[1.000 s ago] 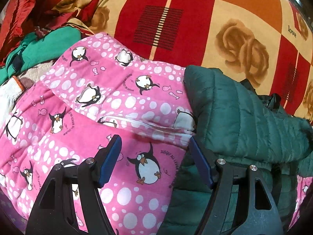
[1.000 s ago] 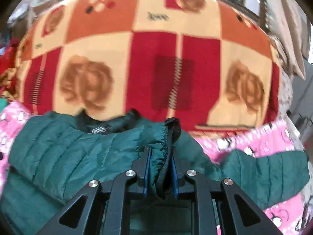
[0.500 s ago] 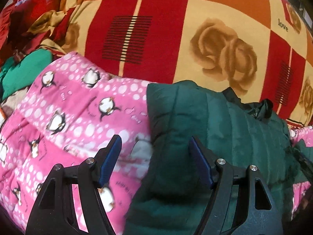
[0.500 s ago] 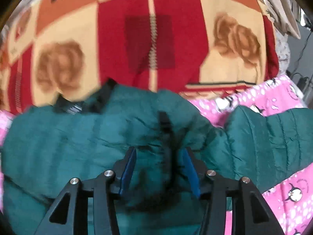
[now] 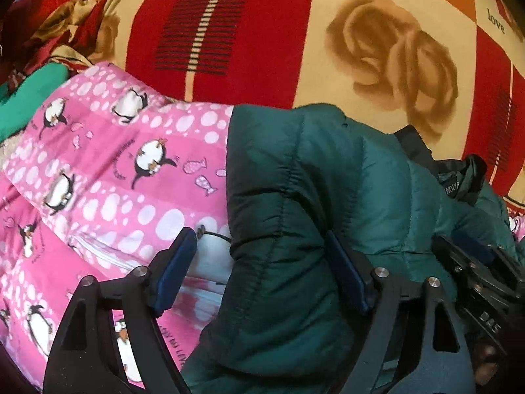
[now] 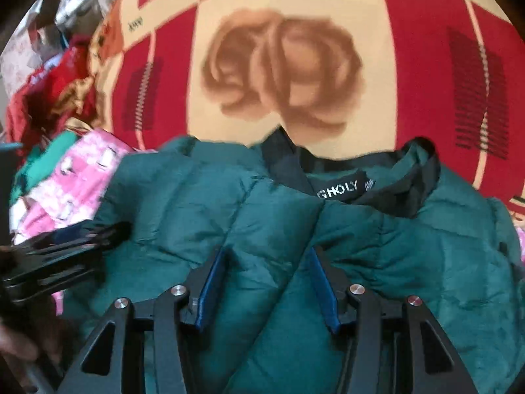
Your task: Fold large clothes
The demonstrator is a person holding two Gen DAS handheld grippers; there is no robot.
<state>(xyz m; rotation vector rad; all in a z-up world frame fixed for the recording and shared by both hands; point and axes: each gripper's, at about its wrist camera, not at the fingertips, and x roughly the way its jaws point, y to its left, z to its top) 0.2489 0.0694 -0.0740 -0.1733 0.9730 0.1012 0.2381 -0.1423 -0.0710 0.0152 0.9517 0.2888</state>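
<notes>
A dark green quilted jacket (image 5: 305,197) lies on a pink penguin-print garment (image 5: 108,177). In the right wrist view the jacket (image 6: 262,229) shows its black collar and label (image 6: 341,192) at the far side. My left gripper (image 5: 259,262) is open, its jaws straddling the jacket's left folded edge. My right gripper (image 6: 267,282) is open over the jacket's middle, holding nothing. Each gripper shows in the other's view: the right one (image 5: 475,266) at the right edge of the left wrist view, the left one (image 6: 65,243) at the left of the right wrist view.
A red, cream and orange blanket with rose prints (image 5: 387,62) covers the surface beyond the clothes. A heap of red and teal clothes (image 5: 39,75) lies at the far left. The pink garment also shows at the left (image 6: 82,177).
My right gripper let go of the jacket's edge, opened, and moved left over the jacket toward the collar. My left gripper shifted right onto the jacket's left edge.
</notes>
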